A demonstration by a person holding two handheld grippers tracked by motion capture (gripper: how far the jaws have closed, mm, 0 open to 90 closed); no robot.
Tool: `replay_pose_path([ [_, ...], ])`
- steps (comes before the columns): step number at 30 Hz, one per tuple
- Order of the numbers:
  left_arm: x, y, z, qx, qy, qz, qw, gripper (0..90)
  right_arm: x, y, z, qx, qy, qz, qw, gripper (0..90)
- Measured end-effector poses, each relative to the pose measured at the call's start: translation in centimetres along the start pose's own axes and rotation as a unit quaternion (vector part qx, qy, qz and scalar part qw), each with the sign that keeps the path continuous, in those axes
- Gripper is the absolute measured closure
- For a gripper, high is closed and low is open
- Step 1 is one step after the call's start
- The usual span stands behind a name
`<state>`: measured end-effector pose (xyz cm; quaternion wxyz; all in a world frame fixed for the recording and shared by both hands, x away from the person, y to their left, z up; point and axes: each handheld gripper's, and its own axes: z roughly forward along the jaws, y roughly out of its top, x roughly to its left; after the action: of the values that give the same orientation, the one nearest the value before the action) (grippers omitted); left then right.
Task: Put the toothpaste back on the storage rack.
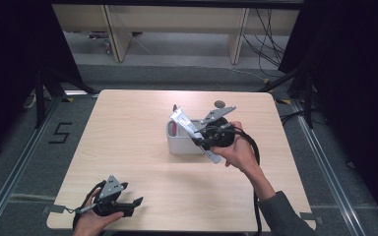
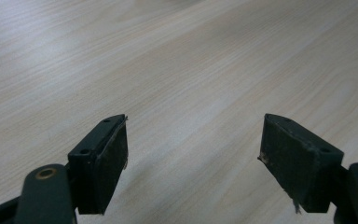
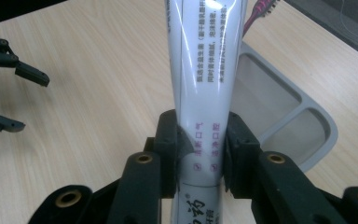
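Step in hand: the right gripper [image 3: 200,154] is clamped on a white toothpaste tube [image 3: 204,70], both pads pressed to its sides near one end; by my reading this is the carrying stage of putting the tube into, or taking it out of, the grey holder [image 3: 307,135]. Which of the two I cannot tell.
Tube position: held in the air above the holder's near edge, slanting up and away from the hand in the high view [image 1: 189,127]; it does not look seated in any compartment.
Holder contents: a pink-handled toothbrush [image 3: 261,11] sticks out at the far side; the two compartments seen from the right gripper are bare.
Left gripper: [image 2: 193,154] jaws standing wide apart, nothing between them, low over the near left part of the table and well apart from the holder.
Next move, judged: if placing, the tube needs tipping toward upright and lining up over a free compartment before the jaws let go; the holder is light and could slide if nudged.
Surface: pale wood-grain table [image 2: 177,60], bare apart from the holder.
Room: dark curtains at both sides, grey floor with a marked "5" [image 1: 60,132], cables [image 1: 268,37] and wooden furniture legs beyond.
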<state>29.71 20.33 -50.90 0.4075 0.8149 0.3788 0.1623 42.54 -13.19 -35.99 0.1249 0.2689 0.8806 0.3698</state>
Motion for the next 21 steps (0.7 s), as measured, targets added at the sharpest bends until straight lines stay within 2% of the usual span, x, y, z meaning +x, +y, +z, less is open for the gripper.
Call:
replay_pose_path([
  [2, 0.0, 0.0, 0.0, 0.004, 0.0, 0.0, 1.0, 22.9, -0.1, 0.3, 0.0, -0.004, 0.0, 0.0, 1.0, 71.2],
  [5, 0.0, 0.0, 0.0, 0.003, 0.0, 0.0, 1.0, 22.7, -0.1, 0.8, 0.3, -0.014, -0.004, 0.015, 0.9998, 71.2],
  [6, 0.0, 0.0, 0.0, 0.004, 0.0, 0.0, 1.0, 22.6, -0.1, 1.0, 0.2, -0.01, -0.004, 0.02, 0.9997, 71.2],
  [8, -0.1, 0.0, 0.1, -0.001, 0.001, -0.004, 1.0, 22.6, -0.4, 1.3, 0.3, -0.028, 0.005, 0.007, 0.9996, 71.1],
  [10, -0.2, 0.0, 0.1, -0.003, 0.001, -0.008, 1.0, 22.5, -0.3, 1.7, 0.3, -0.028, 0.004, 0.023, 0.9993, 71.1],
  [12, -0.1, 0.0, 0.1, 0.003, 0.001, 0.0, 1.0, 22.5, -0.5, 1.9, 0.4, -0.038, 0.003, 0.016, 0.9992, 71.2],
  [13, -0.2, -0.1, 0.1, -0.001, -0.001, -0.008, 1.0, 22.5, -0.5, 2.1, 0.4, -0.04, 0.002, 0.024, 0.9989, 71.2],
  [14, -0.1, 0.0, 0.0, 0.01, 0.0, 0.001, 0.9999, 22.5, -0.7, 2.2, 0.4, -0.044, 0.001, 0.025, 0.9987, 71.1],
  [15, -0.1, -0.1, 0.1, 0.003, 0.0, -0.004, 1.0, 22.5, -0.7, 2.3, 0.4, -0.045, 0.0, 0.026, 0.9987, 71.2],
  [18, 0.0, 0.0, 0.1, 0.005, -0.001, 0.002, 1.0, 22.4, -1.0, 2.7, 0.6, -0.06, -0.002, 0.026, 0.9979, 71.2],
  [19, -0.2, -0.1, 0.3, -0.005, -0.003, -0.011, 0.9999, 22.5, -1.1, 2.8, 0.6, -0.061, 0.002, 0.03, 0.9977, 71.2],
  [20, -0.2, -0.1, 0.2, -0.004, -0.002, -0.013, 0.9999, 22.4, -1.2, 3.0, 0.6, -0.065, 0.001, 0.033, 0.9973, 71.2],
  [21, -0.1, -0.1, 0.2, 0.003, -0.002, -0.002, 1.0, 22.5, -1.3, 3.1, 0.7, -0.068, 0.003, 0.037, 0.997, 71.1],
])
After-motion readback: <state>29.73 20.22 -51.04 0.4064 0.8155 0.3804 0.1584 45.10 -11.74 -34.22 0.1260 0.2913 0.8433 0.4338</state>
